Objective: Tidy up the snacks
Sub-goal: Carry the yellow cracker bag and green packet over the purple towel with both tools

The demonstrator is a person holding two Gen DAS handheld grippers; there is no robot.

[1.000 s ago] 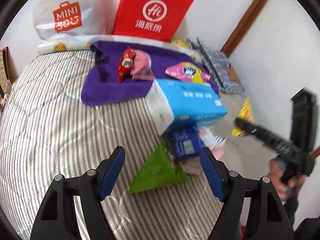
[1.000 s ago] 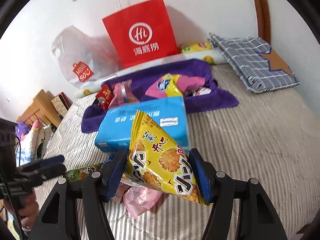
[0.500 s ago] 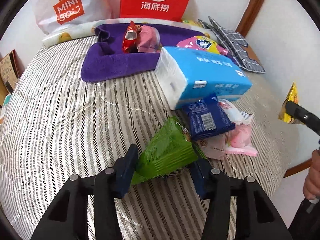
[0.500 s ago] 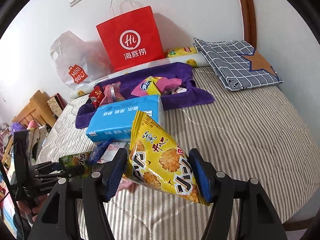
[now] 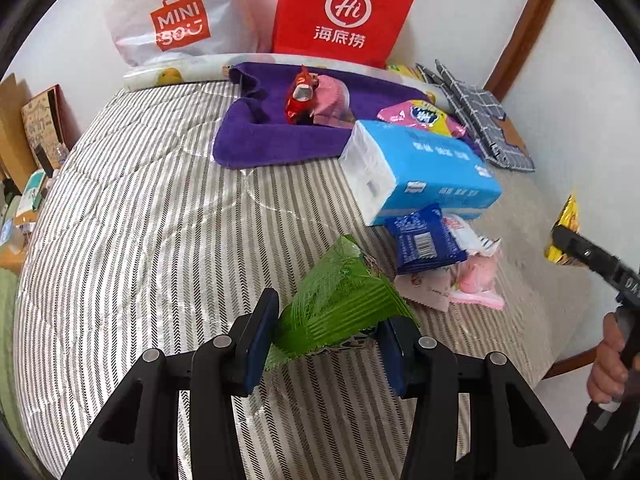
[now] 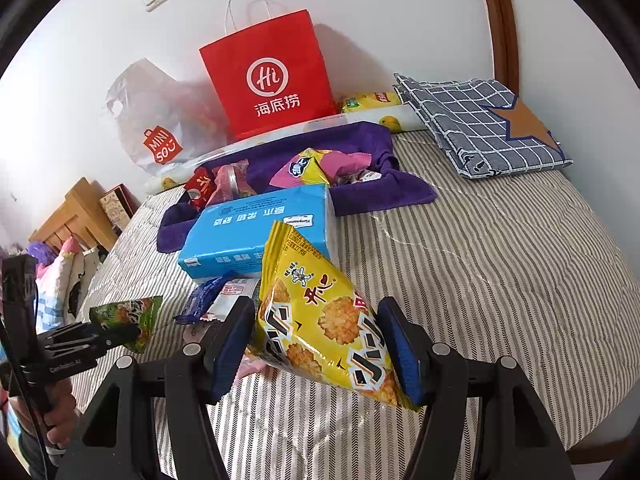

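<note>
Two packets are in my tongs: the left gripper [image 5: 326,344] has just closed on the crinkly green foil snack packet [image 5: 340,304], the right gripper [image 6: 316,350] pinches the yellow rice-cracker bag [image 6: 320,320]. I should lift gently, squeezing no harder, toward the purple cloth tray [image 5: 256,140] ahead.

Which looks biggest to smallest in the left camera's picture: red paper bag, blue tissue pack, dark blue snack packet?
1. red paper bag
2. blue tissue pack, nearly as large; the bag stands farther off, so real sizes are unsure
3. dark blue snack packet
</note>
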